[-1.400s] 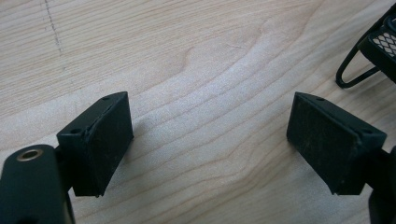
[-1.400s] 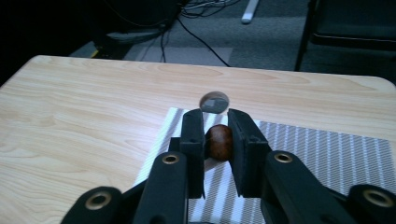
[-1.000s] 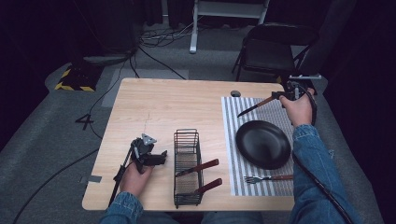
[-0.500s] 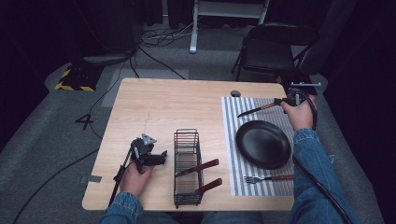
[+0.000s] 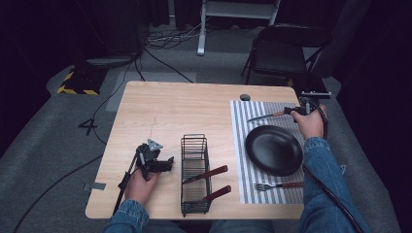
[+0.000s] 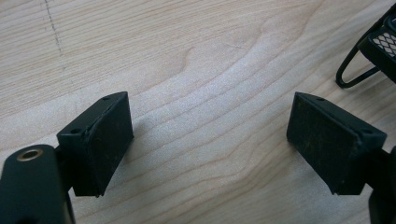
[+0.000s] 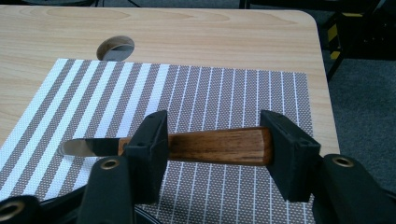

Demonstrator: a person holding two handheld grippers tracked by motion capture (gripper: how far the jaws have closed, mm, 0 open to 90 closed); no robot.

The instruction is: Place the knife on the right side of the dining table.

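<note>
I see the wire caddy (image 5: 195,174) mid-table w/ two wood-handled utensils (image 5: 206,174) sticking out to the right. Black plate (image 5: 273,149) on the striped mat (image 5: 238,145), fork (image 5: 274,185) just below it. Vs a sec ago: my right gripper (image 5: 291,111) is lower, knife (image 7: 205,146) now down at the mat above the plate; jaws have just been opening, handle lies between them, pads apart. Left gripper (image 6: 210,140) open over bare table (image 5: 170,111), unmoved.

High view overlooks the table (image 5: 194,107); claw views skim it closely.
</note>
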